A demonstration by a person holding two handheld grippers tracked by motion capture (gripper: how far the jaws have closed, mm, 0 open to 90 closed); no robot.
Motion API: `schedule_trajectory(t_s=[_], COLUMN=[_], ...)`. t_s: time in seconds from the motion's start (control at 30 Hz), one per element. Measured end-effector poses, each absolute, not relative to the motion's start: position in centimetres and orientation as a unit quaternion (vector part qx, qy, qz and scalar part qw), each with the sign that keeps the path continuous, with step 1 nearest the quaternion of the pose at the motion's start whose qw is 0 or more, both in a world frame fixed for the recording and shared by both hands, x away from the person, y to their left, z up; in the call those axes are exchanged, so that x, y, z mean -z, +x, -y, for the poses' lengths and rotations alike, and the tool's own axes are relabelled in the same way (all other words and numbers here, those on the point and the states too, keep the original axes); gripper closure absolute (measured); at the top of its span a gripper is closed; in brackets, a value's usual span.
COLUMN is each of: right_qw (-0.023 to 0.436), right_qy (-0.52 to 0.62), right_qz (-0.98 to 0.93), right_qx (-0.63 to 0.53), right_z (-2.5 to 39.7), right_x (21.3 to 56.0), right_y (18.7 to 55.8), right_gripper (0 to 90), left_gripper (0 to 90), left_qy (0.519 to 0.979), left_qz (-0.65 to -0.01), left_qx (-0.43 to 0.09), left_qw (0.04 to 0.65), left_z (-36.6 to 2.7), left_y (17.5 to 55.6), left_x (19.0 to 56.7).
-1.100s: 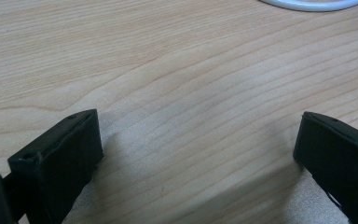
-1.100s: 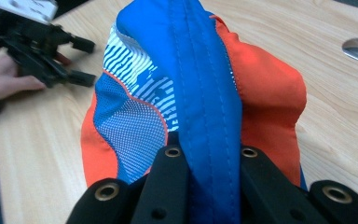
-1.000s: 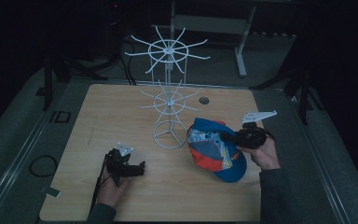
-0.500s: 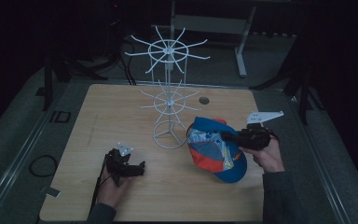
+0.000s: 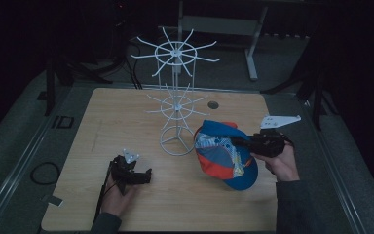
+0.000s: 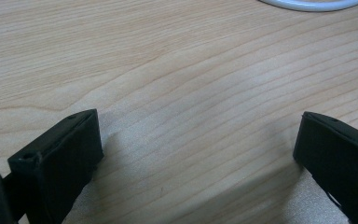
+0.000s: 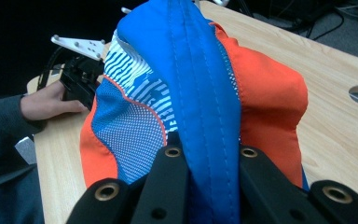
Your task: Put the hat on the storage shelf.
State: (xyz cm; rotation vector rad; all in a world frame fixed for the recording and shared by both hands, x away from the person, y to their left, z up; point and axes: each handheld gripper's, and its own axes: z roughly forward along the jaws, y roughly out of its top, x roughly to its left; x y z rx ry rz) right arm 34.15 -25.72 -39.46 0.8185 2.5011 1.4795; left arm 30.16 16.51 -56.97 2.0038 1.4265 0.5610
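Cap (image 7: 200, 93) crown top cut off by upper edge, right gripper view; brim hidden. White rack base (image 6: 314, 3) clipped at top edge, left gripper view. Pattern detail on cap too small in high view.

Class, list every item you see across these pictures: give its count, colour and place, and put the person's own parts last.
Cap: one, blue, orange and white, right half of table, beside the rack's base.
Wire display rack: one, white, two tiers, upright mid-table.
Table: one, light wood.
Left gripper: one, black, open, resting on the table at front left.
Right gripper: one, black, shut on the cap's blue seam.
Hands: two, left, right.
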Motion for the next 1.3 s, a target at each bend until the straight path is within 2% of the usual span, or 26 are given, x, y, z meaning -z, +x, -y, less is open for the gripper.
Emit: schedule_trajectory(t_s=[0.23, 1.3], right_qw=[0.081, 0.092], right_qy=[0.259, 0.268], right_qz=[-0.828, -0.785], right_qx=[-0.491, -0.55], right_z=[25.5, 26.1], right_x=[38.2, 36.0], right_y=[33.1, 33.5], right_gripper=[88.3, 88.4], left_gripper=[1.4, 1.4], left_qy=[0.756, 0.757], left_qz=[-0.539, -0.538], left_qx=[-0.213, -0.213], left_qw=[0.305, 0.304], left_z=[-16.5, -16.5], left_y=[30.2, 30.2], left_x=[57.0, 57.0])
